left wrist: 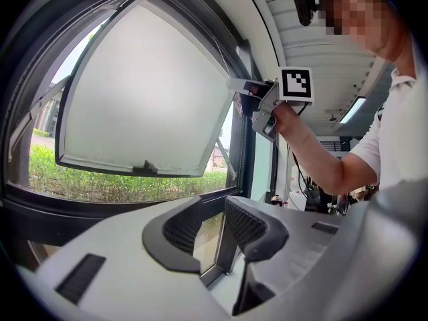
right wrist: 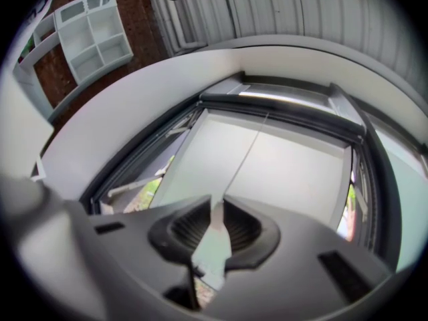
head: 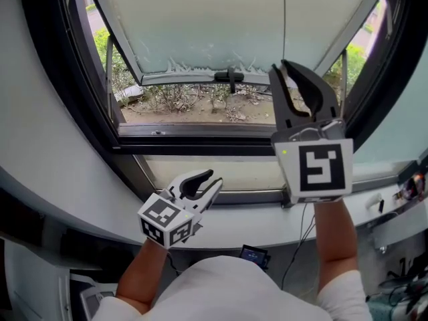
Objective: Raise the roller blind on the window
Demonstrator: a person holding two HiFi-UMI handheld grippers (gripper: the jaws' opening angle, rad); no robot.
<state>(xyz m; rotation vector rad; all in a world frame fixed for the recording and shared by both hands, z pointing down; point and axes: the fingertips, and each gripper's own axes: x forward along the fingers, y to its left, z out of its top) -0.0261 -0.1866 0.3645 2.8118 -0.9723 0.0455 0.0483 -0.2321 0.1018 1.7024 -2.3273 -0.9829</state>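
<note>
Well, right gripper: held high before the window sash, tips nipped together on the thin cord, nothing else in it.
cord: runs straight up from those tips to the window's head.
roller blind: only a narrow pale strip up there, above the dark bar; pane below uncovered.
window sash: frosted, swung outward, greenery beyond.
left gripper: low over the sill, pointing at the lower pane, jaws apart, empty.
</note>
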